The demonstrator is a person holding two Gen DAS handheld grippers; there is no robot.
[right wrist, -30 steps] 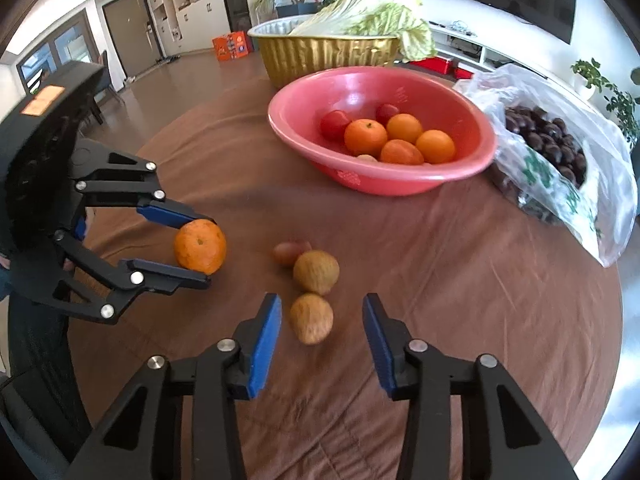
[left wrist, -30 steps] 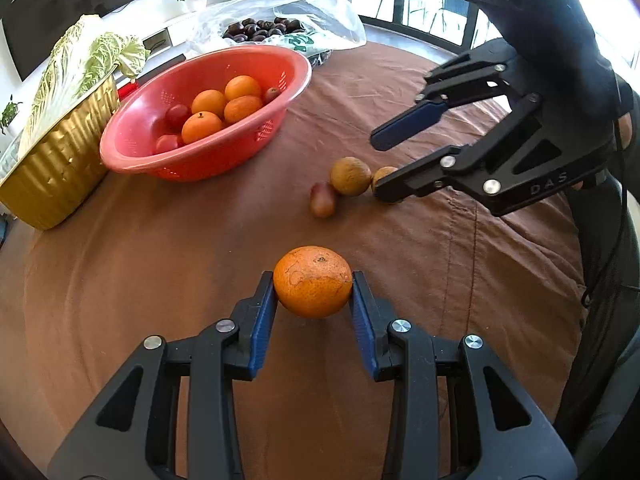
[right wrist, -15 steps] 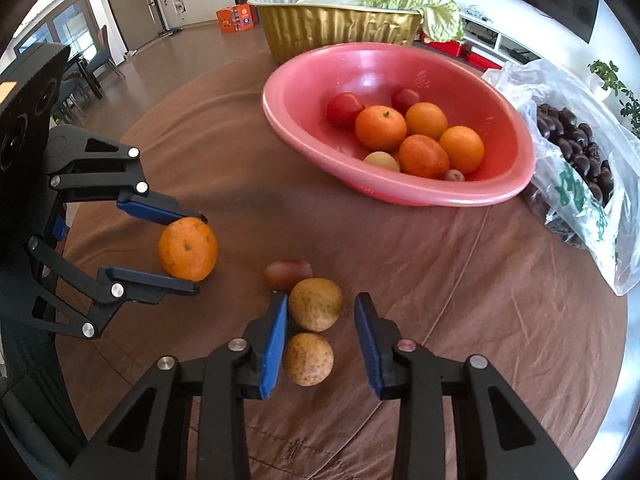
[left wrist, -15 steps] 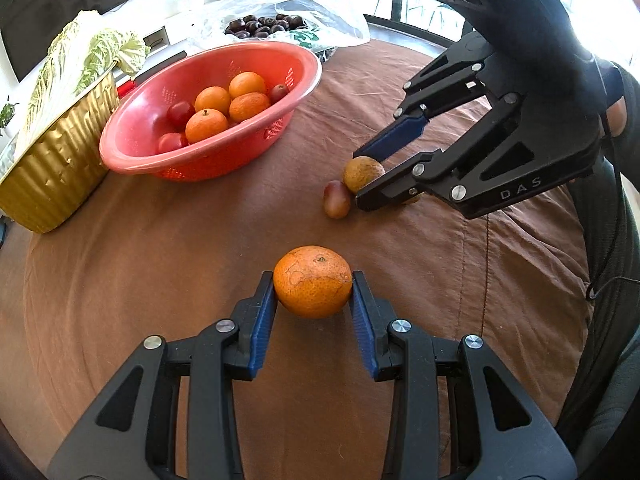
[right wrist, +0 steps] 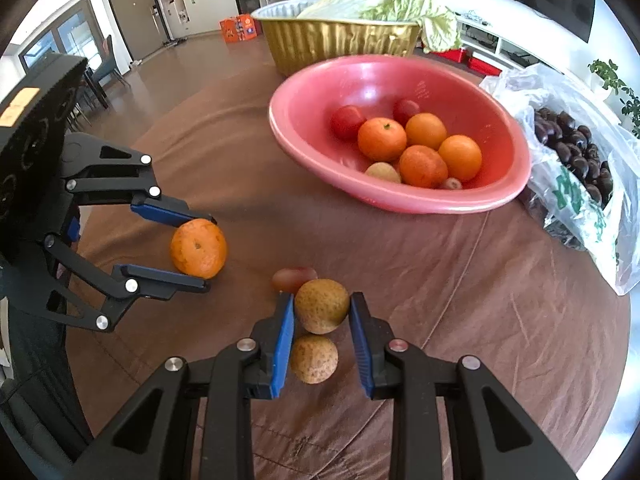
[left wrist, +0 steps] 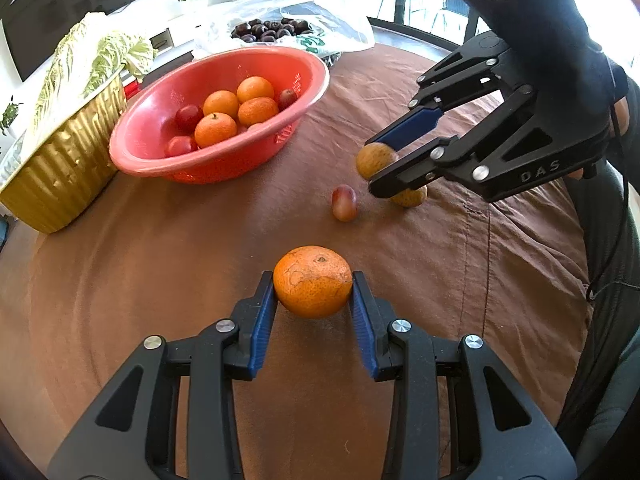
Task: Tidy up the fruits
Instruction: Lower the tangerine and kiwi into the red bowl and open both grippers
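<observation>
My left gripper [left wrist: 313, 285] is shut on an orange [left wrist: 312, 281] and holds it above the brown tablecloth; the orange also shows in the right wrist view [right wrist: 198, 247]. My right gripper [right wrist: 321, 306] is shut on a tan round fruit [right wrist: 321, 306], lifted slightly off the cloth; that fruit also shows in the left wrist view [left wrist: 375, 159]. A second tan fruit [right wrist: 313, 359] lies on the cloth below it. A small reddish fruit [right wrist: 289, 279] lies just beyond. A red basin [right wrist: 404, 92] holds several oranges and red fruits.
A gold tray [right wrist: 340, 46] with a cabbage [right wrist: 392, 0] stands behind the basin. A plastic bag of dark chestnuts [right wrist: 576, 152] lies to the basin's right. The round table's edge [right wrist: 624, 344] curves close on the right.
My right gripper moved forward past the near tan fruit, closed on the farther one and raised it. My left gripper kept holding the orange and came a little closer to the basin.
</observation>
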